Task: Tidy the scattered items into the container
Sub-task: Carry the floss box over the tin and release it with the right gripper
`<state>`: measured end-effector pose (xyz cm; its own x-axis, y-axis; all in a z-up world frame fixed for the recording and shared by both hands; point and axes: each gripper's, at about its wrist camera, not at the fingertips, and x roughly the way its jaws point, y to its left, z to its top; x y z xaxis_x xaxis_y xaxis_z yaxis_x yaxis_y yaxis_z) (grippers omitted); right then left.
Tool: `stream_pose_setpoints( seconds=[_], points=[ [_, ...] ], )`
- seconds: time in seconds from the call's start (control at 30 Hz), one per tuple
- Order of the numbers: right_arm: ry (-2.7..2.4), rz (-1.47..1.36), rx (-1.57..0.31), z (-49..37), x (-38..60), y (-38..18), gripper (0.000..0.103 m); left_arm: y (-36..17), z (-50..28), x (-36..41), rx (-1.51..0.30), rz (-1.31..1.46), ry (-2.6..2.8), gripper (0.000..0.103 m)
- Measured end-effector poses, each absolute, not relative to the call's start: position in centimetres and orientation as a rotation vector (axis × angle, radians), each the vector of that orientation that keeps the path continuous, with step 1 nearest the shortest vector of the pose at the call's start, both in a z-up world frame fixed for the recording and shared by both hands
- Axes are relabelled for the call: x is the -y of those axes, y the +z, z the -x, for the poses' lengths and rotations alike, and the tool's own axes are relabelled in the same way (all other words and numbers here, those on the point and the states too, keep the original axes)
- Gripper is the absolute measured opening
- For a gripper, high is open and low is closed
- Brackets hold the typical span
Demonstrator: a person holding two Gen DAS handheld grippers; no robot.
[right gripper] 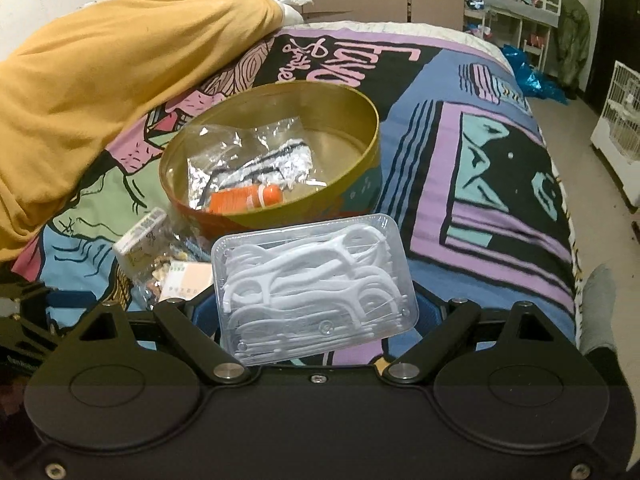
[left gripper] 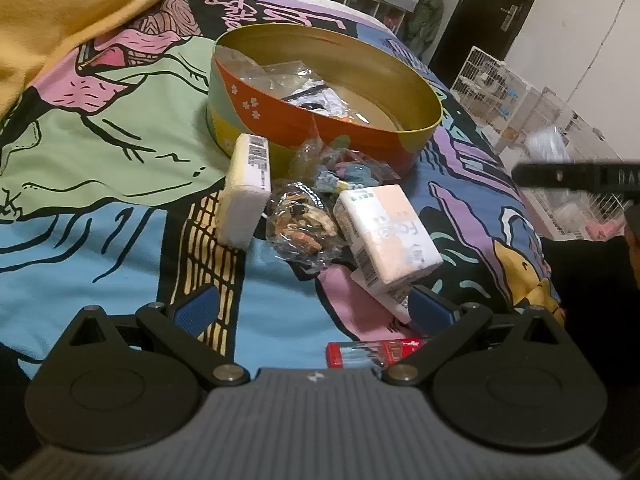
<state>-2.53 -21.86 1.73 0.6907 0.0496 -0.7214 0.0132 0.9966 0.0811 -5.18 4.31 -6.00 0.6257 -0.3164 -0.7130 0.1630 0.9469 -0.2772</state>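
The right gripper (right gripper: 316,312) has a clear plastic box of white floss picks (right gripper: 314,280) clamped between its blue pads, jaws spread wide to span it. The box fills the lower centre of the right wrist view, its long axis running left to right across the frame, tipped a little so the right end sits higher, broad face toward the camera. It hangs above the patterned bedspread (right gripper: 500,184), just this side of the round tin (right gripper: 360,196).

That tin sits mid-frame, slightly left, open top up. Inside it: a crinkled clear bag (right gripper: 248,140) and an orange tube (right gripper: 244,200) lying with its long axis left to right, white cap toward the right.

Over to the left gripper (left gripper: 316,312): jaws wide apart, nothing between the blue pads (left gripper: 196,312), hovering low in the left wrist view over the bedspread. Ahead of it, centre frame, the leftovers: a white tissue pack (left gripper: 388,236) lying at a slant, long axis from upper left to lower right; a second pack (left gripper: 248,192) standing on its edge, barcode face up, pointing toward the tin; a small clear bag of trinkets (left gripper: 300,224) between them. A red-capped clear tube (left gripper: 372,354) lies across the bottom, just beyond the gripper body. A yellow blanket (left gripper: 80,8) heaps at upper left.
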Motion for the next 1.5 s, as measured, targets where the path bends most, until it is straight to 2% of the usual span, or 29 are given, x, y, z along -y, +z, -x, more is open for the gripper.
stream_pose_setpoints(
  seconds=[0.73, 1.33, 1.43, 1.5],
  points=[
    [0.110, -0.043, -0.724, -5.2, 17.2, 11.3, 0.090, -5.9, 5.4, -4.4, -0.832, 0.220, -0.316, 0.103],
    [0.124, 0.071, -0.721, -12.3, 12.2, 13.0, 0.090, -5.9, 5.4, -4.8, -0.824, 0.250, -0.313, 0.103],
    [0.119, 0.064, -0.704, -13.3, 12.0, 13.4, 0.092, -6.0, 5.4, -4.8, -0.827, 0.255, -0.312, 0.103],
    [0.126, 0.046, -0.699, -13.8, 12.1, 13.5, 0.100, -6.0, 5.3, -4.8, -0.832, 0.252, -0.314, 0.103]
  ],
)
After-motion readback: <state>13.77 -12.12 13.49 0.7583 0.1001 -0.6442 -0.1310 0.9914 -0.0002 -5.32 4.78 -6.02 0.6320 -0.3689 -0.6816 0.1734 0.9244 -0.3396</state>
